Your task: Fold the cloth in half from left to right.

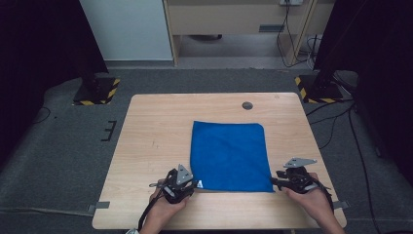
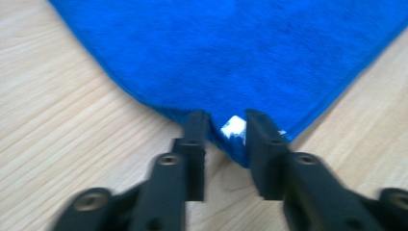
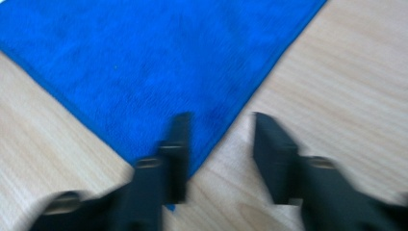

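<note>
A blue cloth (image 1: 229,156) lies flat on the wooden counter (image 1: 151,136), a little right of its middle, with its near edge towards the person. A small white tag (image 2: 234,127) sits at its near left corner. The left hand-held gripper (image 1: 187,186) is at that corner; in the left gripper view the jaws stand apart with the corner and tag between them, not pinched. The right hand-held gripper (image 1: 276,183) is at the near right corner, released too, with the cloth's tip by one jaw and bare wood under the gap.

The cloth looks just set down or about to be picked up. To grasp it well, I would slide each lower jaw under the hem, take both layers of corner evenly, and close both sides together so the cloth stays square.

There is bare counter on the left and beyond the cloth. A dark round cap (image 1: 247,105) near the far edge is well apart.
</note>
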Tool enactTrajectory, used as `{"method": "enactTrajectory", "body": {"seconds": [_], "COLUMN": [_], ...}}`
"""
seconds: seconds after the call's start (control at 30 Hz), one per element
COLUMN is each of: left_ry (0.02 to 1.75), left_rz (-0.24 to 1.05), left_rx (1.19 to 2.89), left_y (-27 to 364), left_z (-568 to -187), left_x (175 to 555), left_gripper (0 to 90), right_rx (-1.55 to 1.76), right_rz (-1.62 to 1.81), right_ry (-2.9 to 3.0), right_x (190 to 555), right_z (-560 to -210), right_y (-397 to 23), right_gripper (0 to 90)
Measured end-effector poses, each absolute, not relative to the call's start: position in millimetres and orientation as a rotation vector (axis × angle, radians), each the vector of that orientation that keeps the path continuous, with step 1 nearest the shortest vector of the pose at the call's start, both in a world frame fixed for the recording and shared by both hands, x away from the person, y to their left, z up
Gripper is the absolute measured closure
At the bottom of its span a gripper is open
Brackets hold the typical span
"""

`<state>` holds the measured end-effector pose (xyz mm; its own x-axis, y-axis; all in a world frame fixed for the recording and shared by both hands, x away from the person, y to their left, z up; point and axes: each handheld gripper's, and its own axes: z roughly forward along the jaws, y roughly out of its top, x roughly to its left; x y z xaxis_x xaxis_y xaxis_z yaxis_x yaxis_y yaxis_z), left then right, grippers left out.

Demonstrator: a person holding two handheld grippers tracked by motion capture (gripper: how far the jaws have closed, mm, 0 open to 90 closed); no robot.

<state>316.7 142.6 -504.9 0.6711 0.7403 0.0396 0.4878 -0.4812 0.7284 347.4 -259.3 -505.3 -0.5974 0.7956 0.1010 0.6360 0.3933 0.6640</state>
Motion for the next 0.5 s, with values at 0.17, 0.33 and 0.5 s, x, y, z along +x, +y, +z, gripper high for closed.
{"method": "enactTrajectory", "body": {"seconds": [0.17, 0.33, 0.5], "left_ry": [0.973, 0.980, 1.004], "left_rz": [0.487, 0.495, 0.496], "left_rx": [2.134, 2.080, 2.070], "left_y": [147, 151, 156], "left_z": [-504, -501, -502], "left_x": [316, 323, 336], "left_gripper": [44.3, 21.2, 13.7], "right_rx": [1.221, 1.172, 1.175], "right_rz": [1.029, 1.046, 1.057], "right_ry": [2.363, 2.344, 2.340], "right_x": [347, 352, 360], "right_z": [-504, -508, -512], "right_y": [-256, -246, -237], "right_gripper": [35.0, 22.8, 16.1]}}
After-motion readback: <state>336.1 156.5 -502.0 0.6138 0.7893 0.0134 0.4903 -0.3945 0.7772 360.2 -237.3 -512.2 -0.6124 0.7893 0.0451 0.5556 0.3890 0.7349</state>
